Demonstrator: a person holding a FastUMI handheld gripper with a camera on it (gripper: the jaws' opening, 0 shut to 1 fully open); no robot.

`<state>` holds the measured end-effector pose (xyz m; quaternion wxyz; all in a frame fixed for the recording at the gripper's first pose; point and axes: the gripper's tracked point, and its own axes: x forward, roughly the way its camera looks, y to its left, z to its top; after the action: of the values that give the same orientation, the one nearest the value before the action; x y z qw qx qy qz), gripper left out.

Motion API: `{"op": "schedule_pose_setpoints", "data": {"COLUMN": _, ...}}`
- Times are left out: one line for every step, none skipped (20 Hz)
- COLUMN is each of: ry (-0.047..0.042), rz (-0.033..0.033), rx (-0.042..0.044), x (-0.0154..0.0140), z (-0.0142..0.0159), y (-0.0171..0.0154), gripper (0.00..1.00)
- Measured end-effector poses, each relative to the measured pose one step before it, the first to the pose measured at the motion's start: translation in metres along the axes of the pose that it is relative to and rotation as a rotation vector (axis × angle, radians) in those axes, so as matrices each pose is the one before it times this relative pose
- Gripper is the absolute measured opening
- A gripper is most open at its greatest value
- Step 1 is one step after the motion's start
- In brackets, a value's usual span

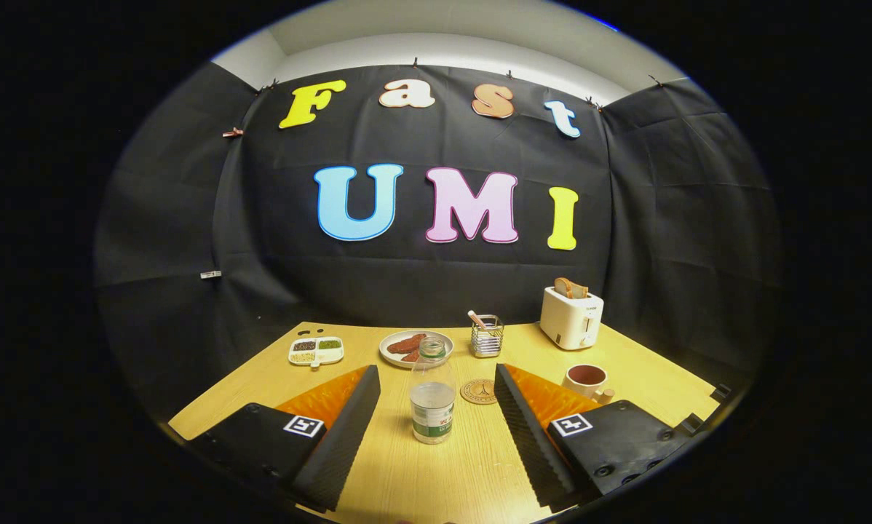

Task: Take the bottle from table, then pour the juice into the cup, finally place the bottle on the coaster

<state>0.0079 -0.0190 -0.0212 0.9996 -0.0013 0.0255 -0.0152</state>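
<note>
hand-held gripper (436, 407) fingers spread, one bottle (432, 397) between, one cup (586, 381), one coaster (478, 391)

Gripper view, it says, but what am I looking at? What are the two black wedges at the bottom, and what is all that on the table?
The camera rides on a hand-held gripper and looks forward along its two fingers: those are the black ribbed wedges. They stand wide open and hold nothing. Between them, touching neither, a clear bottle stands upright and uncapped on the wooden table, with some liquid in its lower part. Just beyond it lies a round coaster. A cup stands beyond the right finger. Further back are a plate of food, a divided dish, a wire holder and a white toaster with bread in it.
</note>
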Motion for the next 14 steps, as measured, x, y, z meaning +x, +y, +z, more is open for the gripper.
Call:
{"op": "schedule_pose_setpoints", "data": {"ry": 0.00283, "rz": 0.00177, "rx": 0.00374, "x": 0.00095, "z": -0.00141, "y": 0.00086, "gripper": 0.97}}
{"op": "schedule_pose_setpoints", "data": {"ry": 0.0027, "rz": -0.00025, "rx": 0.00086, "x": 0.00112, "z": -0.00128, "y": 0.00065, "gripper": 0.97}}
{"op": "schedule_pose_setpoints", "data": {"ry": 0.00129, "rz": -0.00255, "rx": 0.00015, "x": 0.00081, "z": -0.00197, "y": 0.00015, "gripper": 0.97}}
{"op": "schedule_pose_setpoints", "data": {"ry": 0.003, "rz": -0.00117, "rx": 0.0018, "x": 0.00242, "z": -0.00138, "y": 0.00005, "gripper": 0.97}}
{"op": "schedule_pose_setpoints", "data": {"ry": 0.0052, "rz": -0.00174, "rx": 0.00285, "x": 0.00333, "z": -0.00315, "y": -0.00001, "gripper": 0.97}}
{"op": "schedule_pose_setpoints", "data": {"ry": 0.00505, "rz": -0.00103, "rx": 0.00491, "x": 0.00328, "z": -0.00327, "y": 0.00061, "gripper": 0.97}}
{"op": "schedule_pose_setpoints", "data": {"ry": 0.0046, "rz": -0.00123, "rx": 0.004, "x": 0.00294, "z": -0.00278, "y": 0.00124, "gripper": 0.97}}
{"op": "schedule_pose_setpoints", "data": {"ry": 0.00484, "rz": -0.00345, "rx": 0.00419, "x": 0.00386, "z": -0.00352, "y": 0.00031, "gripper": 0.97}}
{"op": "schedule_pose_setpoints", "data": {"ry": 0.00526, "rz": -0.00432, "rx": 0.00423, "x": 0.0043, "z": -0.00312, "y": 0.00103, "gripper": 0.97}}
{"op": "schedule_pose_setpoints", "data": {"ry": 0.00562, "rz": -0.00335, "rx": 0.00378, "x": 0.00595, "z": -0.00461, "y": 0.00008, "gripper": 0.97}}
{"op": "schedule_pose_setpoints", "data": {"ry": 0.01011, "rz": -0.00438, "rx": 0.00155, "x": 0.00566, "z": -0.00611, "y": 0.00006, "gripper": 0.97}}
{"op": "schedule_pose_setpoints", "data": {"ry": 0.0109, "rz": -0.00739, "rx": -0.00788, "x": 0.00639, "z": -0.00609, "y": 0.00036, "gripper": 0.97}}
{"op": "schedule_pose_setpoints", "data": {"ry": 0.00457, "rz": -0.01258, "rx": -0.00883, "x": 0.00501, "z": -0.00447, "y": -0.00185, "gripper": 0.97}}
{"op": "schedule_pose_setpoints", "data": {"ry": 0.00571, "rz": -0.00974, "rx": -0.00755, "x": 0.00755, "z": -0.00553, "y": -0.00037, "gripper": 0.97}}
